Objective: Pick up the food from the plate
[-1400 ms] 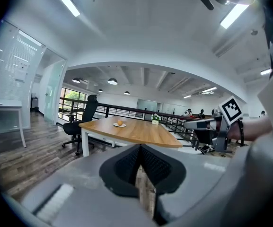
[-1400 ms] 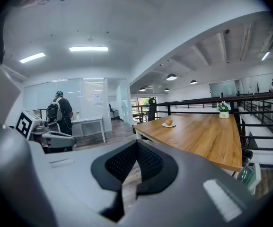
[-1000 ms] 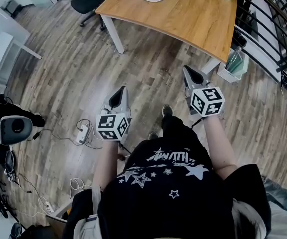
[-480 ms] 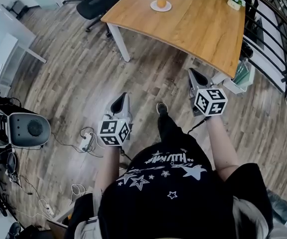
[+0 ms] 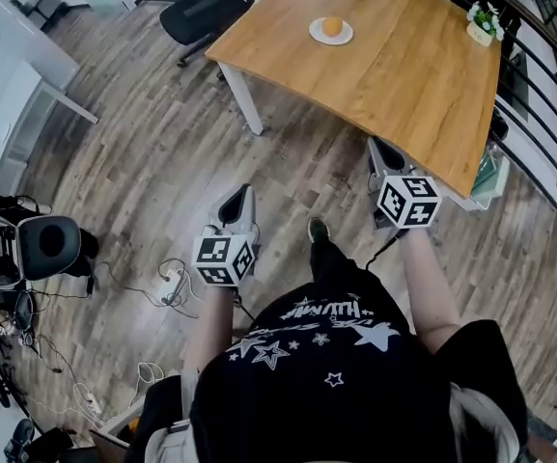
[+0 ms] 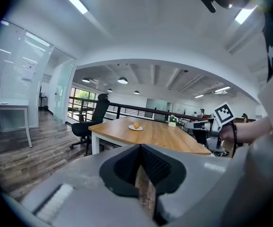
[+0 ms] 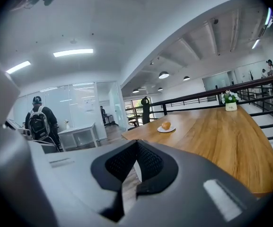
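Over a grey plank floor (image 5: 143, 162), a light wooden table (image 5: 403, 75) bears round orange food (image 5: 332, 26) on a far white plate (image 5: 345, 37). The left gripper (image 5: 240, 193) and right gripper (image 5: 378, 146) are closed and empty.

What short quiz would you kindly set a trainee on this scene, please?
1. True or false: the food lies on the plate on the wooden table.
2. What is between the jaws of the right gripper? A the food; B the plate; C nothing.
3. In the head view, which is nearer the wooden table: the left gripper or the right gripper?

Key: 1 true; 2 C, its jaws are shut and empty; 3 the right gripper, close to the table's near edge.
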`<action>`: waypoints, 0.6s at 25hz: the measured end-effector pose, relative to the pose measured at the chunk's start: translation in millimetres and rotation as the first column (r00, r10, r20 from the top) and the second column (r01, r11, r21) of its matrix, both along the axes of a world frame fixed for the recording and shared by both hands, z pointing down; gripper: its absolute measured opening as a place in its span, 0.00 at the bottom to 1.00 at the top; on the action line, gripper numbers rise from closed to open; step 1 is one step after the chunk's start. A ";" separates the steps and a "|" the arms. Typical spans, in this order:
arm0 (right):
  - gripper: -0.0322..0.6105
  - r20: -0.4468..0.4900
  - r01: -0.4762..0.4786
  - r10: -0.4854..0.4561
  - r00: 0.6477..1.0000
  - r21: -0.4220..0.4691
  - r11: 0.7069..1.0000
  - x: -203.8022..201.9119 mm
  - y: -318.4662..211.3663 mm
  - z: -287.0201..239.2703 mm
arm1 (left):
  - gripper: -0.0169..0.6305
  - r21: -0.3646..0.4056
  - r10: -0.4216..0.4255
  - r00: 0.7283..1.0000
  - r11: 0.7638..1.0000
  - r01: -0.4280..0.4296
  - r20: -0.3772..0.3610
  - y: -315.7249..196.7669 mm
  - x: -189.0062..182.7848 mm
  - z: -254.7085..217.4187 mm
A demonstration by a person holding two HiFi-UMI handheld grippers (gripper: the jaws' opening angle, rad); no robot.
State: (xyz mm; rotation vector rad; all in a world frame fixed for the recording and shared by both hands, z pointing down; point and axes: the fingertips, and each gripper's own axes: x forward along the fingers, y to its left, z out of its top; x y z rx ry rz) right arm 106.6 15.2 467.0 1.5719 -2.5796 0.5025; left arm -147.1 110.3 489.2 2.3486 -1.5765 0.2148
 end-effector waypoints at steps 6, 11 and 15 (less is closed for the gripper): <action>0.05 0.010 0.001 0.000 1.000 -0.024 1.000 7.3 -60.1 4.9 | 0.03 -0.023 -0.003 1.000 1.000 0.003 0.007 -50.7 8.9 3.5; 0.05 0.015 0.012 -0.012 1.000 -0.038 0.999 12.2 -101.5 3.6 | 0.03 -0.027 -0.002 1.000 1.000 0.002 0.014 -91.7 17.5 -4.2; 0.05 0.016 0.018 -0.017 1.000 -0.047 0.999 18.4 -126.3 7.8 | 0.03 -0.030 -0.010 1.000 0.999 0.010 0.014 -116.5 24.7 -4.5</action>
